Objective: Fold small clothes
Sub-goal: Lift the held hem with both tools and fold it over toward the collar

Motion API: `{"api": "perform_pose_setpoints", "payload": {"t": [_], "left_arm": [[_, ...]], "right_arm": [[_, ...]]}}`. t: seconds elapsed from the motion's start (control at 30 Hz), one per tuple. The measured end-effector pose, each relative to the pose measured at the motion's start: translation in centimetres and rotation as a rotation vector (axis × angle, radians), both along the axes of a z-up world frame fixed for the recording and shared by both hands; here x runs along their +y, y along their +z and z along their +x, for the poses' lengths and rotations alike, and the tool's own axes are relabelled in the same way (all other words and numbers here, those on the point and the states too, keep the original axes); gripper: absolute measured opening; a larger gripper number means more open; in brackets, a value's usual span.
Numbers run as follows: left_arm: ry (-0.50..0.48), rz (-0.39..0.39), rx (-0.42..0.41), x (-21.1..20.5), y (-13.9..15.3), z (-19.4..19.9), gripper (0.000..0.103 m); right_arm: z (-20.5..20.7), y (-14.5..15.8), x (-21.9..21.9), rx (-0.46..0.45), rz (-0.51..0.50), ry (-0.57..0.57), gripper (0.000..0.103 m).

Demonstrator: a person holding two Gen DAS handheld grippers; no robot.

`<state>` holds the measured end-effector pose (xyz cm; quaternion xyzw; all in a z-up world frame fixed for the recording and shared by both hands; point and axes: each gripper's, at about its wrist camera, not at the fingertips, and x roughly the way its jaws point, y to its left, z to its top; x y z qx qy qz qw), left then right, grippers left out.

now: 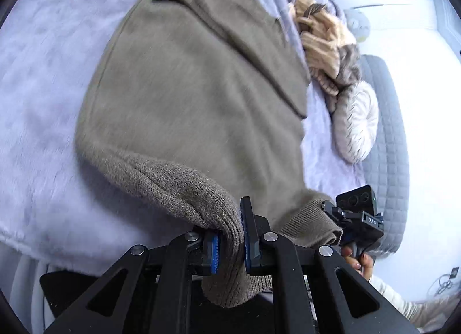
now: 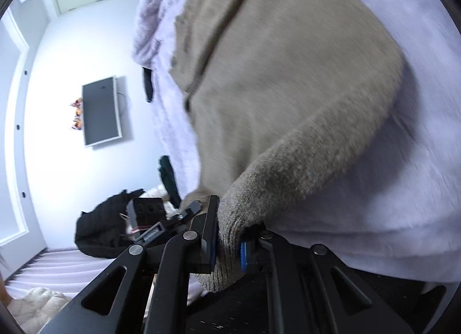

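We see the sweater (image 1: pixel 187 89), taupe knit, spread on a pale lilac blanket (image 1: pixel 52 98) over a bed, body flat, near hem lifted off the blanket at both corners. The left gripper (image 1: pixel 230 243) pinches the ribbed hem at one corner: blue pads pressed into the knit from both sides, a fold of hem hanging below the jaws. The right gripper (image 2: pixel 227 244) pinches the other hem corner the same way, knit bunched between its pads, a bit of cuff-like rib drooping under them. In the left wrist view we also see the right gripper (image 1: pixel 340 218) at the hem's far corner, a hand (image 1: pixel 357 259) on its handle, cream sleeve (image 1: pixel 403 302) behind. In the right wrist view the left gripper (image 2: pixel 187 210) shows at the left, on the hem too.

No containers in view that we can tell. Loose items only: a heap of tan and brown knitwear (image 1: pixel 325 46) on the blanket just beside the sweater's right edge, a cream ribbed piece (image 1: pixel 357 121) touching that heap, a grey quilted cover (image 1: pixel 391 138) along the bed edge. Right wrist view: black garment (image 2: pixel 100 230) lying past the bed edge, a dark framed panel (image 2: pixel 100 110) on the white wall, a dark item (image 2: pixel 168 178) at the blanket's edge. Both views motion-blurred on the sweater body.
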<state>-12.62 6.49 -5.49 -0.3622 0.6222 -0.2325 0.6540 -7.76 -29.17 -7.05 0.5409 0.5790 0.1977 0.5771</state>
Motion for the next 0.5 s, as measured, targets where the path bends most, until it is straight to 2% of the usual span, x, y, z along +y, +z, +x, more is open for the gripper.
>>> {"api": "perform_pose_setpoints", "payload": {"t": [0.2,0.33,0.5], "left_arm": [[0.081,-0.034,-0.119,-0.8,3.2,5.8,0.013],[0.116,-0.012,-0.194,-0.5,4.6,10.8,0.013],[0.137,0.032,-0.265,-0.3,5.3,17.0,0.013]], "right_arm": [[5.6,3.4,-1.1,-0.119,0.078,-0.064,0.012],[10.8,5.6,-2.0,-0.197,0.078,-0.064,0.012],[17.8,6.7,-3.9,-0.248,0.049,-0.078,0.012]]}}
